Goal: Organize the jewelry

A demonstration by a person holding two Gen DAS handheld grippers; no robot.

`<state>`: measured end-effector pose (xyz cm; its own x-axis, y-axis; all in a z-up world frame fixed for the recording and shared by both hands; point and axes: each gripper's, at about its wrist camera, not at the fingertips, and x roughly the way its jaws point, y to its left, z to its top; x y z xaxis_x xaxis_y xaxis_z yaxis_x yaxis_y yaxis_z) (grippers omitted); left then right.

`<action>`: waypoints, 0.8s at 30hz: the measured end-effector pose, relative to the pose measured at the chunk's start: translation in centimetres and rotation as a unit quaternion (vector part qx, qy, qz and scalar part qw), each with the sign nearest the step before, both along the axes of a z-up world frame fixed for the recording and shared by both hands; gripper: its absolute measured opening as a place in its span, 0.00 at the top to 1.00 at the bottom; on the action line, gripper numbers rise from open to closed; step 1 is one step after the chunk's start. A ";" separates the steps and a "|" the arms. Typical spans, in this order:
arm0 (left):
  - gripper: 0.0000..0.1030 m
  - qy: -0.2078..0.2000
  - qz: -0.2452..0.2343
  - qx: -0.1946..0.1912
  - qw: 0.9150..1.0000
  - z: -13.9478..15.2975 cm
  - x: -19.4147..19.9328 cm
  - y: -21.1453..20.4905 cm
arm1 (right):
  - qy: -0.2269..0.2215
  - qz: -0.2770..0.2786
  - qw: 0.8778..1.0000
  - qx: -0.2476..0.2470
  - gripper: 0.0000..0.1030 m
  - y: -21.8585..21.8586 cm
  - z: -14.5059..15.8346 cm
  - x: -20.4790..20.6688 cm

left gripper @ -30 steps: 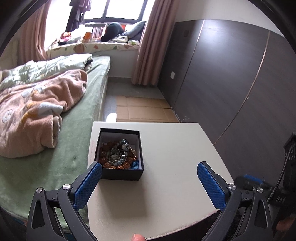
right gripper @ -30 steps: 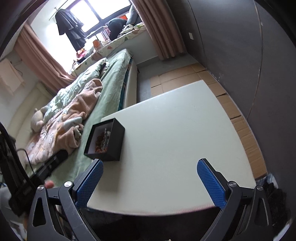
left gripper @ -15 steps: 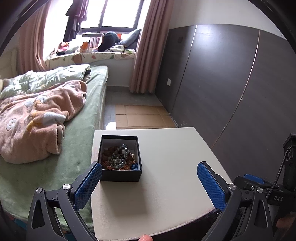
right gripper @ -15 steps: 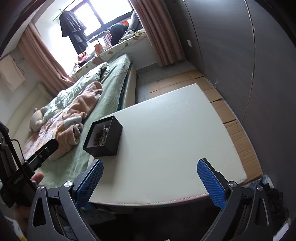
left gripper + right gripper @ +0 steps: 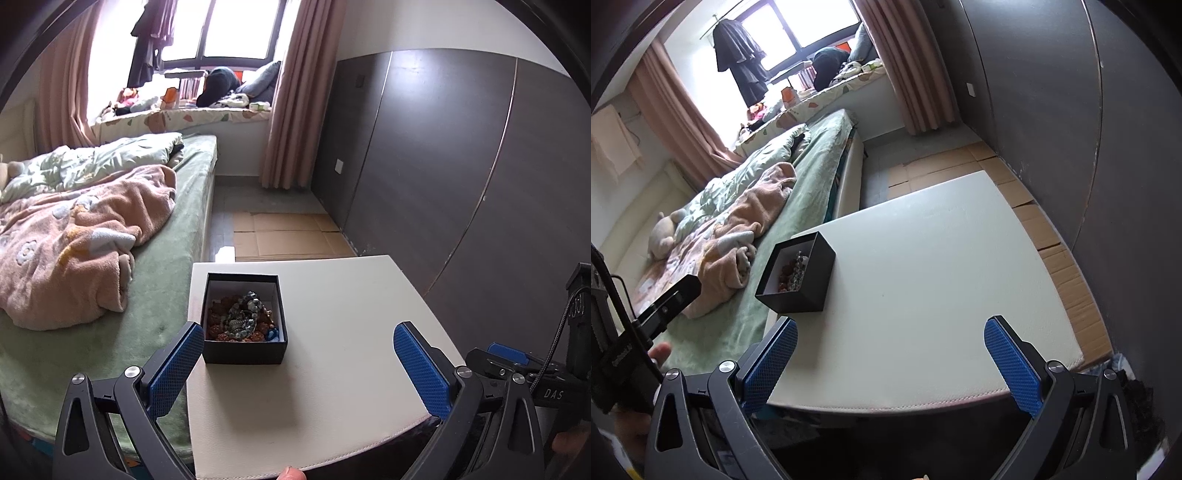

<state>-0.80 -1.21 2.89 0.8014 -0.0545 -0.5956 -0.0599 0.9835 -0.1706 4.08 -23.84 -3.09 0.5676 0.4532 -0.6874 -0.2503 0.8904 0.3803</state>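
Both grippers hovering at the near edge of the table, nothing picked up.

So the little black box [image 5: 244, 318] sits on the white table [image 5: 340, 369] near its left edge, right next to the bed [image 5: 110, 295]. It's open on top and has a tangled pile of beaded jewelry [image 5: 242, 317] inside, brownish beads plus some grey-green ones and a bit of blue in the corner. The left gripper [image 5: 299, 365] has its jaws spread wide and empty, with the left blue pad [image 5: 176, 369] just beside the box's front corner. The right gripper [image 5: 890, 363] has jaws wide apart and empty too, the box [image 5: 798, 273] ahead and to its left.
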 end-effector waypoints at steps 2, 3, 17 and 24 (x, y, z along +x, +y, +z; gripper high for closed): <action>0.00 -0.001 0.000 0.002 1.000 0.1 -0.1 0.0 | -0.002 0.000 1.000 0.000 0.01 0.1 0.1 -0.1; 0.00 -0.001 0.000 0.001 1.000 0.1 -0.1 0.0 | -0.003 -0.001 1.000 0.000 0.01 0.0 0.2 -0.1; 0.00 -0.001 -0.003 0.002 1.000 0.3 -0.1 -0.2 | -0.004 0.000 1.000 0.000 0.01 0.0 0.3 -0.1; 0.00 -0.003 -0.004 0.001 1.000 0.4 -0.2 -0.1 | 0.000 0.003 1.000 -0.007 0.01 0.3 0.2 -0.2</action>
